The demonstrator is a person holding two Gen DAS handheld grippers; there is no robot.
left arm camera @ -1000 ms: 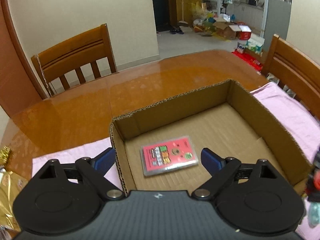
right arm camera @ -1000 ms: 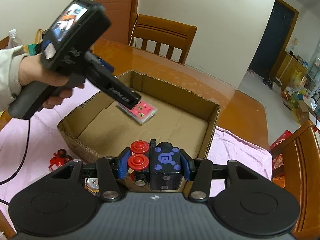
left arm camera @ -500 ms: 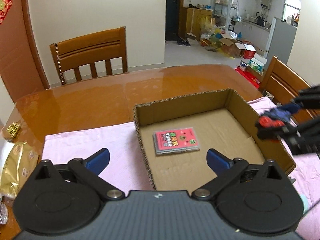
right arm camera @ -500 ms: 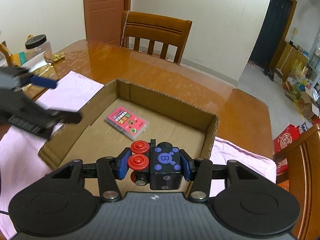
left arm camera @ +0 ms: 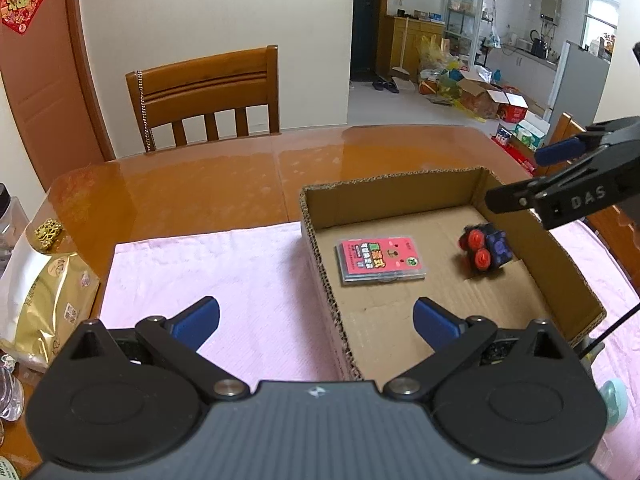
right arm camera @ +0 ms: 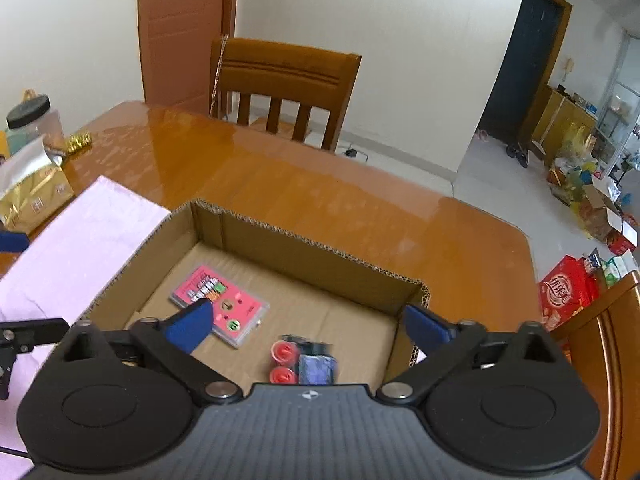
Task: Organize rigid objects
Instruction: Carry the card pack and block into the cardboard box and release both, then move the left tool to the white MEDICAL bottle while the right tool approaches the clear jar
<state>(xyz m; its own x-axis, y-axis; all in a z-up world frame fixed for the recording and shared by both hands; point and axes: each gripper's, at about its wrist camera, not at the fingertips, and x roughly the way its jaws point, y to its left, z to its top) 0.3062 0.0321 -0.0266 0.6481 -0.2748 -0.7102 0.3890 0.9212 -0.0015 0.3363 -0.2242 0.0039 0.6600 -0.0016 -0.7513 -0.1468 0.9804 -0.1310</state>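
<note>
An open cardboard box (left arm camera: 320, 248) (right arm camera: 304, 252) stands on a pink cloth (left arm camera: 224, 264). Inside lie a pink card case (left arm camera: 380, 258) (right arm camera: 220, 306) and a black-and-blue toy cube with red buttons (left arm camera: 484, 249) (right arm camera: 304, 362). My left gripper (left arm camera: 316, 318) is open and empty, held over the box's left wall. My right gripper (right arm camera: 306, 322) is open and empty, held above the cube; it also shows at the right of the left wrist view (left arm camera: 560, 176).
The box sits on a glossy wooden table (left arm camera: 200, 192). A gold bag (left arm camera: 44, 308) (right arm camera: 32, 196), a gold trinket (left arm camera: 47, 232) and a black-lidded jar (right arm camera: 34, 124) stand at the table's left. Wooden chairs (left arm camera: 208, 96) (right arm camera: 284, 88) stand behind.
My right gripper opened and let go of the toy cube, which now lies in the box. My left gripper drew back to the left, away from the card case.
</note>
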